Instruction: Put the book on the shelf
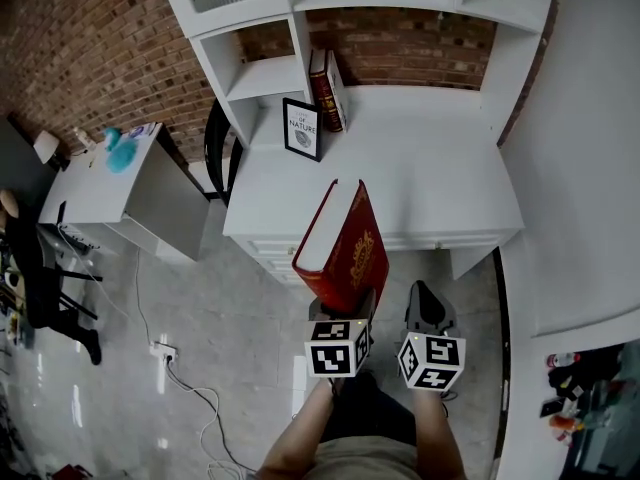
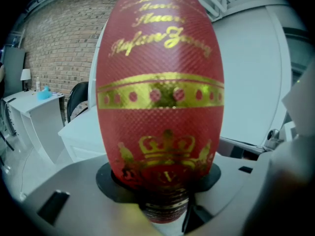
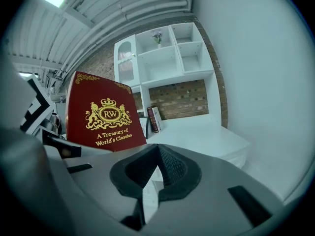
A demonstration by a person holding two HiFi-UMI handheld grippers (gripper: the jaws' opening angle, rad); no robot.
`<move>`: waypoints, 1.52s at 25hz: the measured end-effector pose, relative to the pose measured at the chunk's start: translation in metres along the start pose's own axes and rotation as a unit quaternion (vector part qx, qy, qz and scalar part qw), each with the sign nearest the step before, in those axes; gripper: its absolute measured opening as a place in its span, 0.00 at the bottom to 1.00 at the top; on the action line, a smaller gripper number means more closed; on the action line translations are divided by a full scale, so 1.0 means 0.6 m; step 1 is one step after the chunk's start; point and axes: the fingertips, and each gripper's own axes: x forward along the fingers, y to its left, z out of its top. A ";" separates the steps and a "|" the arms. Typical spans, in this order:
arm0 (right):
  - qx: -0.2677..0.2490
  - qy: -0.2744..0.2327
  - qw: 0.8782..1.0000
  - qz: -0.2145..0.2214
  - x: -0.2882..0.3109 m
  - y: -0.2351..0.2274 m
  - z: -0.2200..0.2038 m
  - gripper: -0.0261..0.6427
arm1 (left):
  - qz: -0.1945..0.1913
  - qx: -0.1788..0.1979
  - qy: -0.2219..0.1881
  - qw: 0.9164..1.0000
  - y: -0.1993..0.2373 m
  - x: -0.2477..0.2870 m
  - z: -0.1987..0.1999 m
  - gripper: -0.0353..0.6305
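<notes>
Brick wall (image 1: 90,38) is seen behind a white desk with built-in white shelf unit (image 1: 262,76), and all places are given from that unit. Just short of its front edge, a thick red hardcover book with gold lettering (image 1: 345,240) is held upright by its lower end, clamped between the jaws of the left gripper (image 1: 343,306). This upright hold is judged to suit sliding it in on edge. Against the unit's lower partition, two dark red books (image 1: 329,90) are stood on the desktop, with a black-framed print (image 1: 302,128) propped in front, so a place beside them seems intended. The right gripper (image 1: 426,306) is seen closed on nothing, beside the held book and on the same near side of the unit, probably spare for steadying.
</notes>
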 end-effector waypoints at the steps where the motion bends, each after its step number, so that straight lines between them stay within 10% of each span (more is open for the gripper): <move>1: 0.000 0.002 1.000 0.002 0.004 0.001 0.000 0.06 | 0.002 -0.001 0.000 1.000 0.003 0.002 0.002 0.42; 38: 0.005 0.013 1.000 -0.013 0.359 -0.034 0.117 0.06 | -0.016 -0.001 0.021 1.000 0.138 0.292 0.207 0.42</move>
